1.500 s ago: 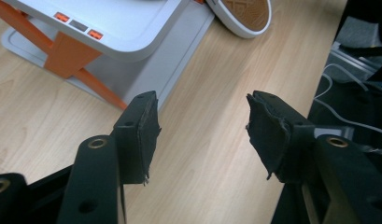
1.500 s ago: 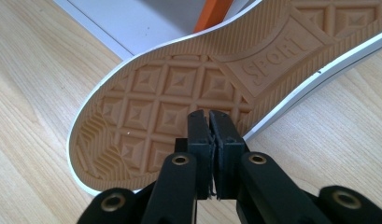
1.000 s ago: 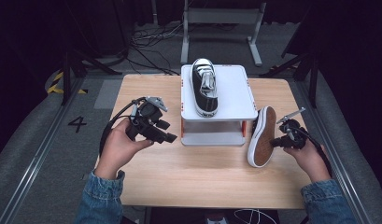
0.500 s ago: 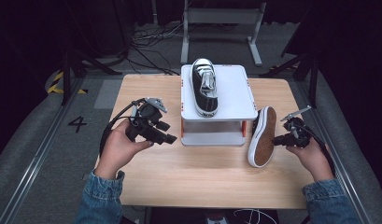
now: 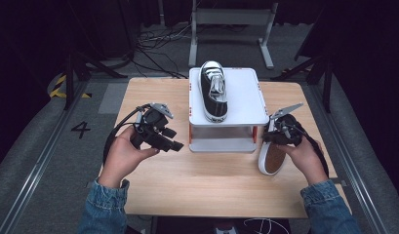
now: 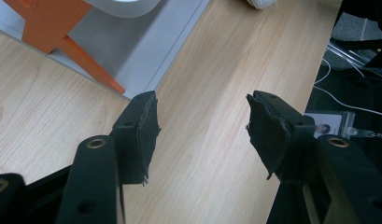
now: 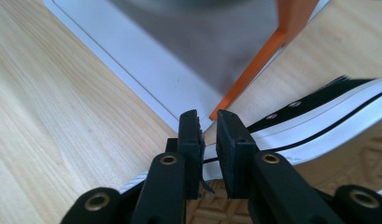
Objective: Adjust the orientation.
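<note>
On the table (image 5: 197,180), two sneakers: one (image 5: 214,90) atop the stand (image 5: 243,97), one (image 5: 272,158) pinched by the right hand-held gripper (image 7: 207,128); left hand-held gripper (image 6: 202,126) spread.

Only readable mark: a black "4" (image 5: 81,129) on the grey floor (image 5: 50,161), at 9 o'clock of the worktop (image 5: 207,185).

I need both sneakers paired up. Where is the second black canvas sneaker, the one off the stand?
In the high view, the second black canvas sneaker lies on its side right of the white stand, at the right gripper.
</note>
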{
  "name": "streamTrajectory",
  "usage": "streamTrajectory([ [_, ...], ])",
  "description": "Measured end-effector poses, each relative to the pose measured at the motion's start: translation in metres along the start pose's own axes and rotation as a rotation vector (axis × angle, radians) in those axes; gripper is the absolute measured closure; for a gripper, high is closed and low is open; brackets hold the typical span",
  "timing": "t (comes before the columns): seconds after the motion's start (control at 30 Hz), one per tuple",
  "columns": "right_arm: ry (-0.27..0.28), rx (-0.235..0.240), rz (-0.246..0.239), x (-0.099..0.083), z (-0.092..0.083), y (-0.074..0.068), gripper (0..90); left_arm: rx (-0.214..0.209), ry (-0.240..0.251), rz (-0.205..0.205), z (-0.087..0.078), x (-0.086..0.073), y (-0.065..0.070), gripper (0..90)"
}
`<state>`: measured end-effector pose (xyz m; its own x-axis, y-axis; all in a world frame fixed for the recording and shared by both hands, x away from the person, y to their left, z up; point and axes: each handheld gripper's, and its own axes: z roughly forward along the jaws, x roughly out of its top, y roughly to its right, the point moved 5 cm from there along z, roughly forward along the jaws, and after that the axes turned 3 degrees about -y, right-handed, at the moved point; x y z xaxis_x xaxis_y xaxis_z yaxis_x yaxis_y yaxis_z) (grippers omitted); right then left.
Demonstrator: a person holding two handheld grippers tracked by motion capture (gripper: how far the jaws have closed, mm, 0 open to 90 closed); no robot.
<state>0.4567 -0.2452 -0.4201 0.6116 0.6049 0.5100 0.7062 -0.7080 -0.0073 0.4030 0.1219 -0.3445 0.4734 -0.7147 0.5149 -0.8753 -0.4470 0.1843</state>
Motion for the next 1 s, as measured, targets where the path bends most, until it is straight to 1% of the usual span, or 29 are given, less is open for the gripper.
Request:
streamTrajectory([
  [0.03, -0.016, 0.001, -0.001, -0.001, 0.005, 0.0, 80.5, 0.0, 0.006, -0.002, 0.0, -0.001, 0.0, 43.1],
  [0.07, -0.033, 0.001, 0.005, -0.004, 0.01, 0.002, 80.5, 0.002, 0.002, 0.001, -0.001, -0.001, 0.0, 43.2],
  [0.1, -0.043, -0.005, 0.008, -0.005, 0.011, 0.003, 80.9, 0.001, 0.006, -0.001, 0.0, -0.001, 0.0, 43.1],
  [0.17, -0.023, 0.01, 0.019, -0.007, 0.011, 0.004, 79.8, -0.001, 0.002, 0.0, 0.0, -0.001, -0.001, 43.1],
  [0.23, -0.028, -0.005, 0.012, -0.008, 0.009, 0.004, 79.8, -0.002, 0.0, -0.002, 0.001, 0.0, -0.001, 43.1],
  [0.27, -0.032, -0.026, 0.005, -0.009, 0.007, 0.005, 79.5, -0.004, 0.0, -0.004, 0.001, 0.0, 0.0, 43.1],
  [0.33, -0.03, -0.035, 0.006, -0.011, 0.005, 0.005, 79.3, -0.007, 0.001, 0.002, 0.002, 0.001, 0.0, 43.1],
  [0.37, -0.029, -0.051, 0.004, -0.013, 0.001, 0.007, 79.3, -0.008, 0.002, 0.004, 0.002, 0.002, -0.001, 43.1],
  [0.4, -0.028, -0.055, 0.016, -0.015, -0.003, 0.009, 79.3, -0.011, -0.006, 0.009, 0.002, 0.002, -0.001, 43.1],
  [0.43, -0.016, -0.048, 0.03, -0.018, -0.006, 0.011, 79.3, -0.015, -0.002, 0.003, 0.003, 0.003, -0.001, 43.1],
  [0.47, -0.009, -0.049, 0.044, -0.021, -0.01, 0.014, 79.4, -0.016, -0.006, 0.011, 0.004, 0.003, -0.002, 43.1],
  [0.57, 0.018, -0.06, 0.085, -0.029, -0.02, 0.023, 79.2, -0.034, -0.004, -0.012, 0.006, 0.005, -0.003, 43.5],
  [0.6, 0.019, -0.068, 0.101, -0.033, -0.024, 0.027, 79.2, -0.036, -0.002, -0.01, 0.006, 0.006, -0.004, 43.8],
  [0.63, 0.014, -0.08, 0.119, -0.036, -0.029, 0.03, 79.2, -0.037, -0.001, -0.008, 0.006, 0.006, -0.004, 43.9],
  [0.7, 0.007, -0.084, 0.15, -0.045, -0.037, 0.036, 78.9, -0.04, -0.002, -0.001, 0.006, 0.007, -0.004, 43.9],
  [0.73, 0.006, -0.087, 0.15, -0.048, -0.039, 0.038, 78.8, -0.041, 0.001, -0.004, 0.007, 0.008, -0.005, 43.9],
  [0.77, 0.007, -0.091, 0.162, -0.052, -0.042, 0.041, 78.9, -0.041, 0.001, -0.009, 0.007, 0.009, -0.005, 43.9],
  [0.8, 0.001, -0.096, 0.173, -0.056, -0.045, 0.043, 78.8, -0.042, -0.002, -0.004, 0.007, 0.009, -0.006, 43.9],
  [0.9, -0.023, -0.119, 0.185, -0.065, -0.052, 0.047, 78.8, -0.048, -0.003, -0.005, 0.008, 0.009, -0.005, 43.8],
  [0.97, -0.025, -0.12, 0.2, -0.072, -0.056, 0.051, 78.8, -0.048, -0.001, -0.007, 0.008, 0.009, -0.006, 43.9],
  [1.0, -0.029, -0.121, 0.213, -0.075, -0.057, 0.052, 78.8, -0.046, -0.004, -0.015, 0.008, 0.008, -0.006, 43.9],
])
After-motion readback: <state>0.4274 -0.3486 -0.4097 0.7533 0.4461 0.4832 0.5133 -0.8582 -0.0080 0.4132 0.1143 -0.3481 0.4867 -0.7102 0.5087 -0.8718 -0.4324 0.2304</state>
